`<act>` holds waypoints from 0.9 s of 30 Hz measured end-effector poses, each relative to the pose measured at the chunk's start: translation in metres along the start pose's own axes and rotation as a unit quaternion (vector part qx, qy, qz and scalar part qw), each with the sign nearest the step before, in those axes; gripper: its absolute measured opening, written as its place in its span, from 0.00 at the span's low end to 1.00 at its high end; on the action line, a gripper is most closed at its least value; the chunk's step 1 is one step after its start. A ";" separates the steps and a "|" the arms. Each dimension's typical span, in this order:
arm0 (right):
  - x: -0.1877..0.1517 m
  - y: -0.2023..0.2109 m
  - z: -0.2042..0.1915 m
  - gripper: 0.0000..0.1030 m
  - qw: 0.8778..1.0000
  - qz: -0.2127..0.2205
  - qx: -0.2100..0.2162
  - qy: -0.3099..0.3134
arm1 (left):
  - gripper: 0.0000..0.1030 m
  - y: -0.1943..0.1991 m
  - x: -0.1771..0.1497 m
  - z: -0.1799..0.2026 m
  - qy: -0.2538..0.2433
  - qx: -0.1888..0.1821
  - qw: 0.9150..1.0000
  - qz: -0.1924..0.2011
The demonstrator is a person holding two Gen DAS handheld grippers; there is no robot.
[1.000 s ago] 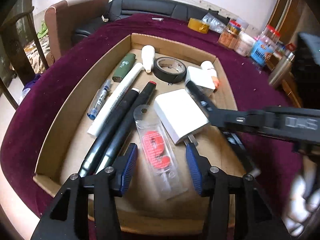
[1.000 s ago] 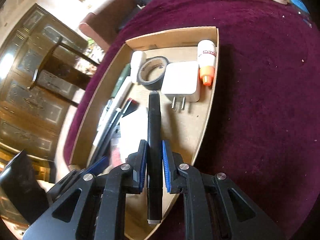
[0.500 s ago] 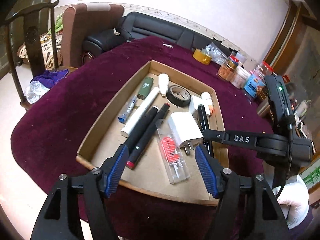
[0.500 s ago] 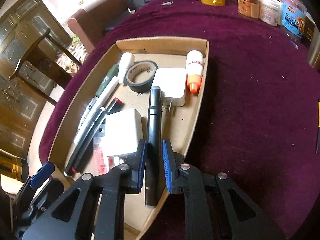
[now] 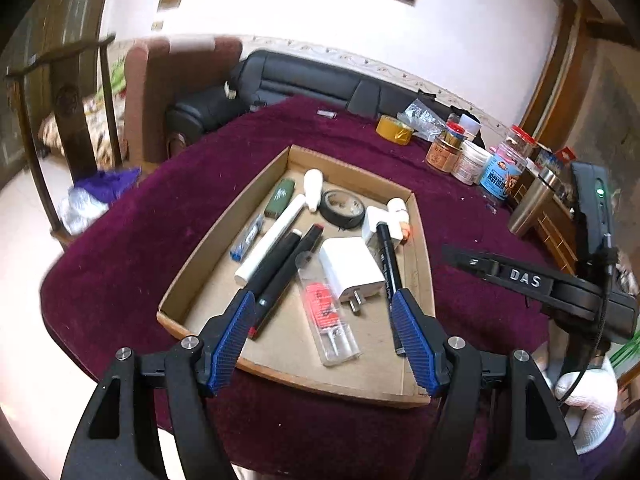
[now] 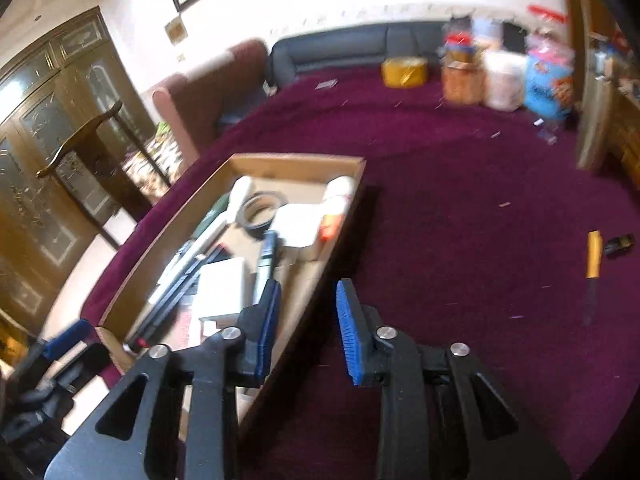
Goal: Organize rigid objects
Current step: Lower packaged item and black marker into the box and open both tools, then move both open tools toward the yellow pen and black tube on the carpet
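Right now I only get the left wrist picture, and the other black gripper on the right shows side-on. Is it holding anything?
Observer: No. In the right wrist view the right gripper has its jaws opening, and nothing is between them.
Operator: Is there anything on the cloth further right of the box that I can't see?
Observer: Yes. A yellow-handled tool lies on the purple cloth, well to the right of the cardboard box, with a small dark object beside it.

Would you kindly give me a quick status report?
Both grippers, left and right, opening, nothing between jaws. Black marker lies in cardboard tray. Nothing obstructing.
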State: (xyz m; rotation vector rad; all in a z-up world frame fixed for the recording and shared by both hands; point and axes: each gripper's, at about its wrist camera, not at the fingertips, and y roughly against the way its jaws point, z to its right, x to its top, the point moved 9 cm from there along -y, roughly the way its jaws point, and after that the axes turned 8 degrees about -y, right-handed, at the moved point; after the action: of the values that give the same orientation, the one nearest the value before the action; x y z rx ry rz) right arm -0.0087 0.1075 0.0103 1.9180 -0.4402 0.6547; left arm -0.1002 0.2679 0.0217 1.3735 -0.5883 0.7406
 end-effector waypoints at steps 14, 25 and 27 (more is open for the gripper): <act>-0.014 0.039 0.103 0.57 0.994 0.057 -0.046 -0.083 | 0.80 -0.004 -0.006 0.088 -0.125 0.045 0.991 -0.009; -0.020 0.063 0.159 0.57 0.987 0.075 -0.055 -0.134 | 0.80 -0.021 -0.030 0.159 -0.206 0.050 0.976 -0.055; -0.020 0.065 0.165 0.57 0.985 0.077 -0.055 -0.141 | 0.80 -0.024 -0.033 0.165 -0.213 0.052 0.974 -0.061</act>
State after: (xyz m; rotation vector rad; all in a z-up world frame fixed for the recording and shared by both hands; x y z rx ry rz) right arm -0.0206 -0.0692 -0.0113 1.8889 -0.7930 0.4461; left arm -0.0953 0.0992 0.0008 1.6659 -0.7994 0.3791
